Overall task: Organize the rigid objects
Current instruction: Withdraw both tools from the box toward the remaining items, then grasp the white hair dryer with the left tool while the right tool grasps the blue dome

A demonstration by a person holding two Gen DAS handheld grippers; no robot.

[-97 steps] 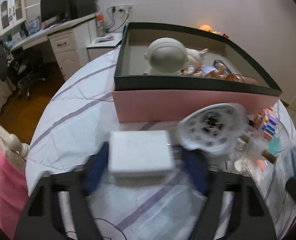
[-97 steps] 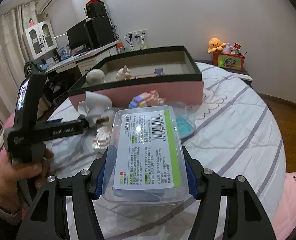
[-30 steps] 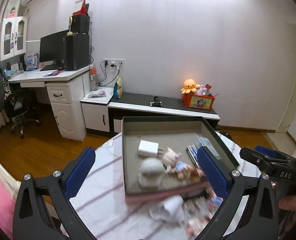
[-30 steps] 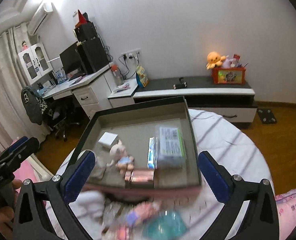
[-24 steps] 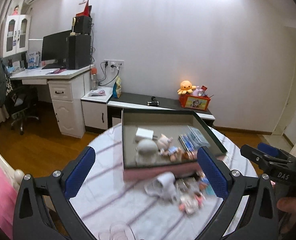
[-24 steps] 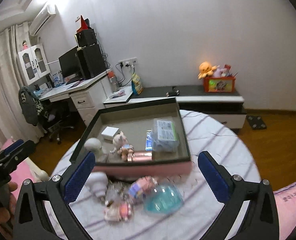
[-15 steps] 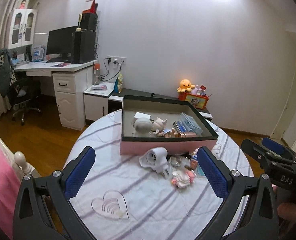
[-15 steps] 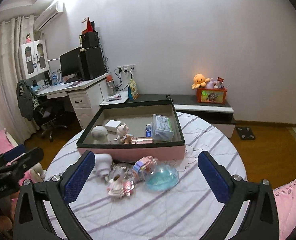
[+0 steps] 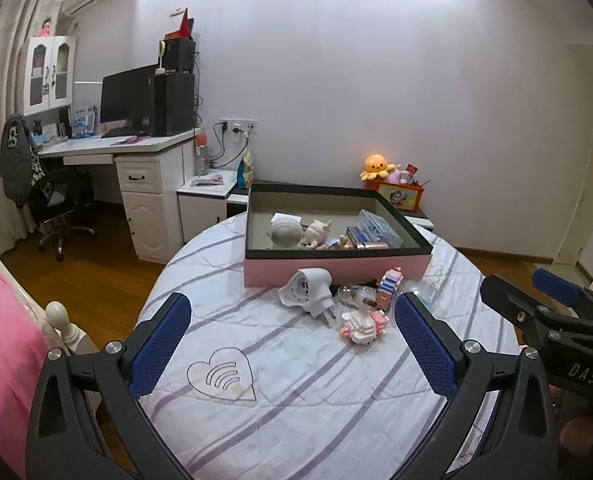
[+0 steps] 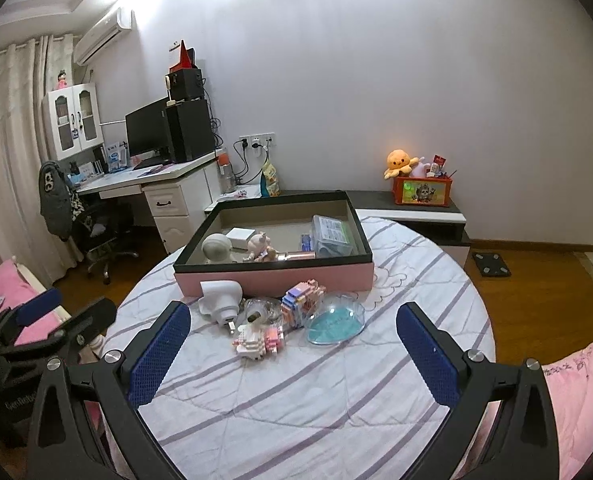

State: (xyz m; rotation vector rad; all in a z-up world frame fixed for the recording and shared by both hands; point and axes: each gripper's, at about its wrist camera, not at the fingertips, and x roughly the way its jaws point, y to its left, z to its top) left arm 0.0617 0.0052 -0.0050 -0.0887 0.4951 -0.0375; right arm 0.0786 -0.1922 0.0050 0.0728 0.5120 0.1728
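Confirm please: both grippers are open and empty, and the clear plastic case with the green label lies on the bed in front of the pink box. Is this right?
Not quite. The clear plastic case lies inside the pink box, at its right end, as the right wrist view shows. Both the left gripper and the right gripper are open and empty.

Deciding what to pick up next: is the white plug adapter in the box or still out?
Out: the white plug adapter lies on the bedspread before the pink box.

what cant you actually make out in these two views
- Left wrist view: the white charger block in the pink box is mostly hidden behind the round white figure.
- Right wrist view: the print on the clear plastic case is too small to read.
- Both views: the clear bottle between the white plug adapter and the block toy is too small to identify.
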